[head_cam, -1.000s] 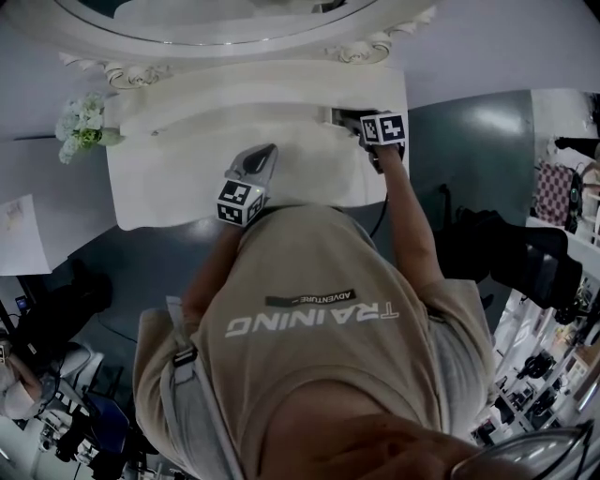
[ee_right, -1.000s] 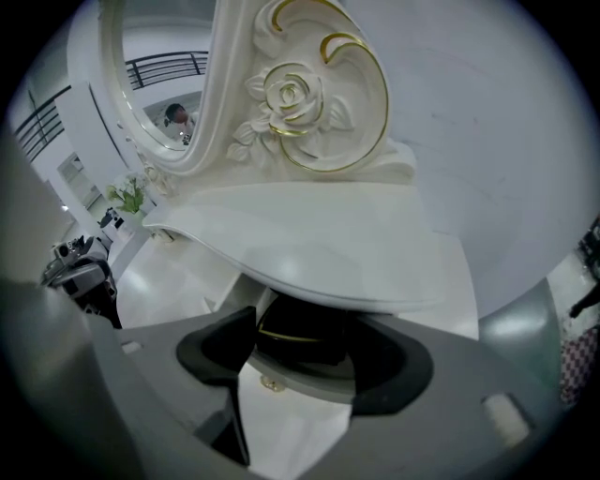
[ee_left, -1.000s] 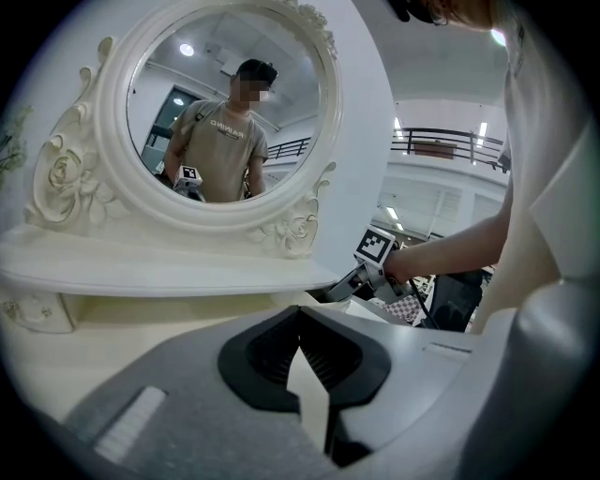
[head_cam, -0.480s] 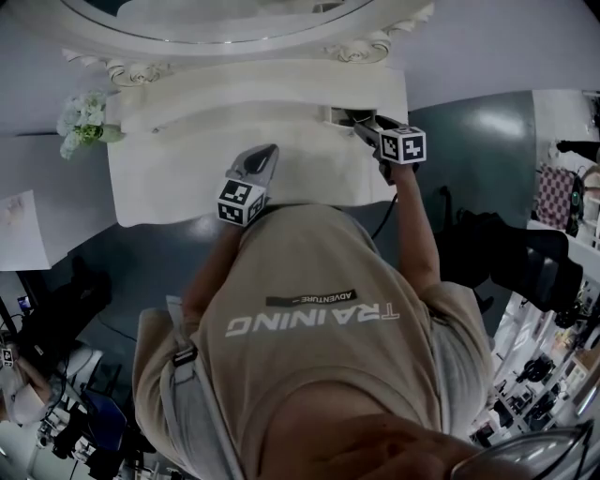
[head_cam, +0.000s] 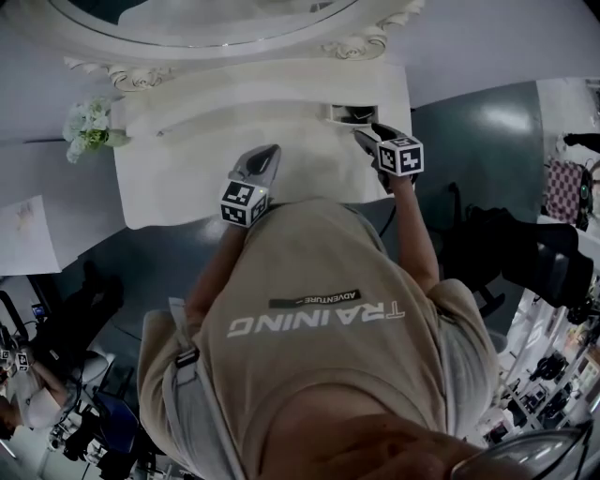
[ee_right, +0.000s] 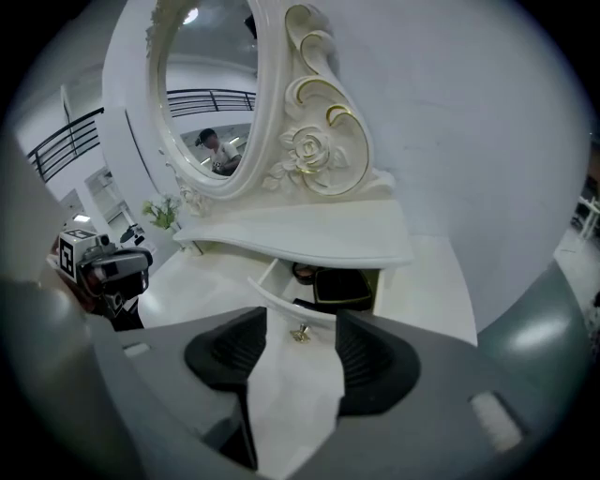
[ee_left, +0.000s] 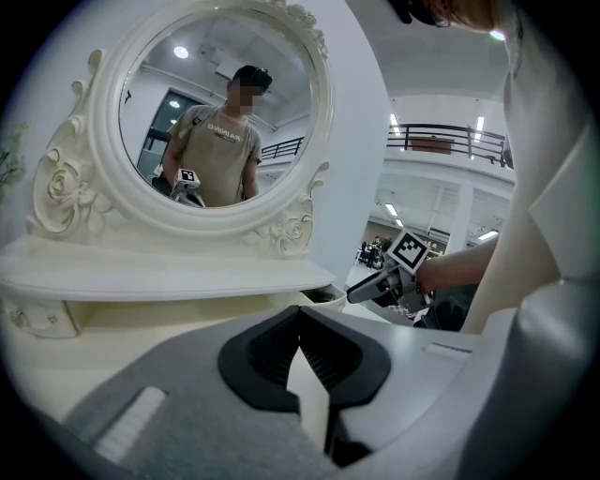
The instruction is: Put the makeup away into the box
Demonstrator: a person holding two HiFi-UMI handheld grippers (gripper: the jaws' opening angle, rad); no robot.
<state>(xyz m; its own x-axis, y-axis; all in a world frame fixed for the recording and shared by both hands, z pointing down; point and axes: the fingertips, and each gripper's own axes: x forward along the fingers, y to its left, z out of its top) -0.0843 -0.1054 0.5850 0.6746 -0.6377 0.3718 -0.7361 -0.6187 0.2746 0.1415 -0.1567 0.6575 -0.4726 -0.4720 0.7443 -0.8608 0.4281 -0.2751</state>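
The black square makeup case (ee_right: 342, 286) lies in the open white drawer (ee_right: 272, 295) just beyond the right gripper (ee_right: 298, 317), whose jaws have just been closing but stand parted and empty. We judge it light, rigid and slick, best pinched across its flat sides; the left gripper (ee_left: 300, 314) has its jaws clenched on nothing.

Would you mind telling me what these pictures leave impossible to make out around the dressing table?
Dark items in the open drawer: right gripper view, shadowed under the shelf and too small to name.
Near edge of the tabletop: head view, hidden by the person's torso.
Mirror: head view, cut off by the top edge.
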